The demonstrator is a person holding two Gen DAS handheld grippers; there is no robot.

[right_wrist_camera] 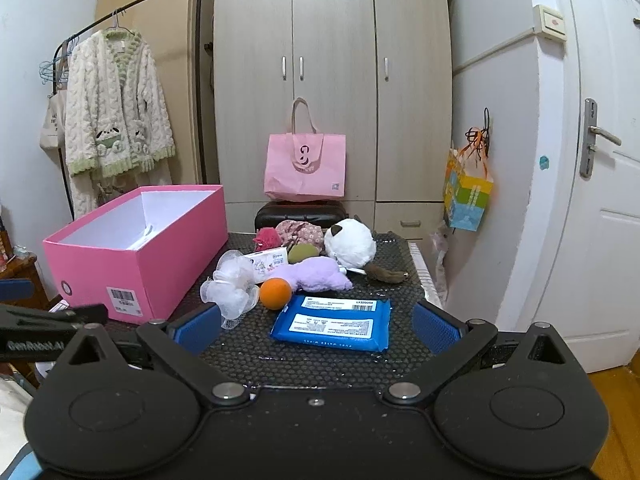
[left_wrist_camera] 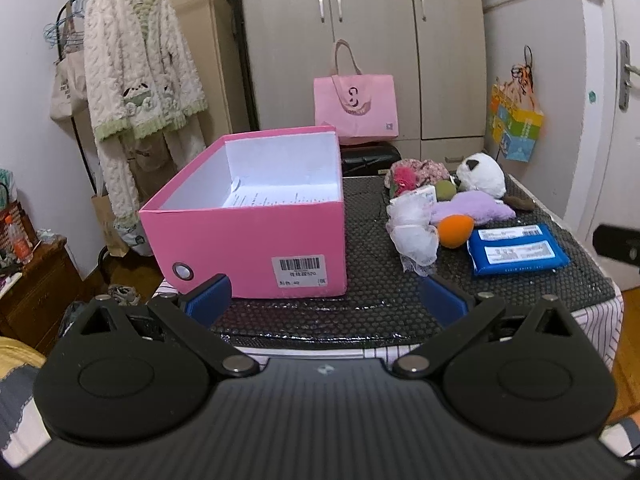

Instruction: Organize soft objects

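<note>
Evidently nothing is gripped yet: the left gripper (left_wrist_camera: 326,294) and right gripper (right_wrist_camera: 316,326) are held wide apart near the table's (right_wrist_camera: 320,364) front edge. The box (left_wrist_camera: 244,236) is set open at left, ready to receive the soft pile (right_wrist_camera: 304,268) heaped just right of it.

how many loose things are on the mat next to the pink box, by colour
pink or red: 2, fuzzy red item, floral pink fabric
white: 3, mesh puff, round plush, small pack
green: 1, ball
purple: 1, plush
orange: 1, ball
blue: 1, wipes pack
brown: 1, furry piece
total: 10
</note>
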